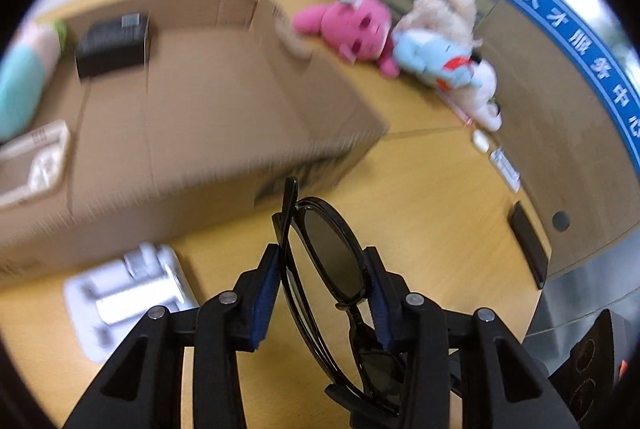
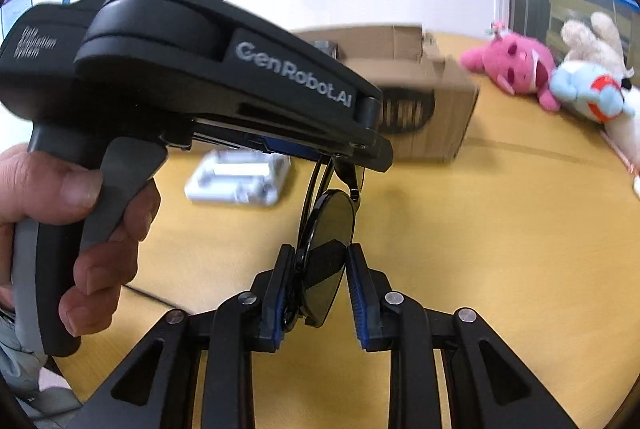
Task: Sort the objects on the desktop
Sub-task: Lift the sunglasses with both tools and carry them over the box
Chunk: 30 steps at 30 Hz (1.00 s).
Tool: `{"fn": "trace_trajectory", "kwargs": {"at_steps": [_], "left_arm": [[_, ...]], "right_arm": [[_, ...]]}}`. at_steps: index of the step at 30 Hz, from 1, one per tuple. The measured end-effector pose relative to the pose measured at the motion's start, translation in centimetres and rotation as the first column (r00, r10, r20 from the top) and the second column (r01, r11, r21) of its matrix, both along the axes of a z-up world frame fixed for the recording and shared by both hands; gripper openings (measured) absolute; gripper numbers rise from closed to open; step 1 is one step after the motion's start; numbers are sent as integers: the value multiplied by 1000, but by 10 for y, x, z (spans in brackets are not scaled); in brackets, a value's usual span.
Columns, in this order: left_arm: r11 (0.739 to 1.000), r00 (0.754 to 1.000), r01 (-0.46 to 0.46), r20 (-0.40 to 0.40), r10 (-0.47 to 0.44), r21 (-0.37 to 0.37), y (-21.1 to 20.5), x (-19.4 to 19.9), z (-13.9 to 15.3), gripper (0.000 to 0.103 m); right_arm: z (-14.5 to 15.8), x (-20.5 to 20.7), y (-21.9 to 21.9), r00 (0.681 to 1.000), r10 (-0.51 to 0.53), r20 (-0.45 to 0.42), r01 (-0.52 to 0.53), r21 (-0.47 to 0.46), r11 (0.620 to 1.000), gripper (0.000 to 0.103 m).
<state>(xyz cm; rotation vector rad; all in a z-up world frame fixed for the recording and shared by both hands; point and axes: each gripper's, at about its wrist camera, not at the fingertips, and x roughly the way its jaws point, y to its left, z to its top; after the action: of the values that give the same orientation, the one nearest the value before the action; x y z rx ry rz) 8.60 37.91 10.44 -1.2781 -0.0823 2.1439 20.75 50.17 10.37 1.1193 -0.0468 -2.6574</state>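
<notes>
Black sunglasses (image 1: pixel 332 261) are held folded in the air above the wooden desk (image 1: pixel 432 205). My left gripper (image 1: pixel 322 255) is shut on one lens of them. In the right wrist view the left gripper (image 2: pixel 344 153) comes in from the upper left, held by a hand, with the sunglasses (image 2: pixel 330 229) hanging from it. My right gripper (image 2: pixel 320 257) has the other lens between its pads; the left pad touches the frame, the right pad stands close to the lens edge.
An open cardboard box (image 1: pixel 192 117) holds a black box (image 1: pixel 112 45) and a white tray (image 1: pixel 36 157). A white plastic part (image 1: pixel 128 285) lies on the desk. Pink (image 1: pixel 352 29), blue (image 1: pixel 432 57) and cream plush toys sit at the far edge.
</notes>
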Motion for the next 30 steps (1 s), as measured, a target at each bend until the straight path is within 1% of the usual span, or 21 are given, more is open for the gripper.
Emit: {"fn": "trace_trajectory", "kwargs": {"at_steps": [4,8,14,17,18,21,24,28,30], "left_arm": [[1000,997,-5,-81,7,18,-7,-11,44,40],[999,986,-29,-166,33,27,-15,-33,95,40],[997,970,-57,-233,68,56,-26,-82,160,40],[996,963,-66,-259,80,61,-26,-110,183,40],[995,963,-70,-258,84,65,-25,-120,188,40],[994,965,-81,-244,95,70,-23,-155,197,40],[993,971,-93,-215,106,71,-22,-188,196,40],[992,984,-107,-138,116,71,-21,-239,174,40],[992,989,-109,-97,115,66,-22,-263,154,40]], "right_arm": [[38,-11,-5,997,3,-80,-2,10,1000,25],[79,-32,-12,986,20,-164,-18,16,1000,25],[140,-86,-16,964,53,-262,-52,9,999,25],[169,-119,-13,956,59,-288,-68,-19,998,25],[175,-124,-14,954,61,-292,-71,-22,997,25],[192,-158,-13,953,66,-296,-76,-22,997,25],[198,-190,-12,958,74,-276,-84,-26,996,25],[189,-241,-14,971,86,-221,-93,-23,995,25],[177,-263,-17,980,86,-182,-92,-25,995,25]]}}
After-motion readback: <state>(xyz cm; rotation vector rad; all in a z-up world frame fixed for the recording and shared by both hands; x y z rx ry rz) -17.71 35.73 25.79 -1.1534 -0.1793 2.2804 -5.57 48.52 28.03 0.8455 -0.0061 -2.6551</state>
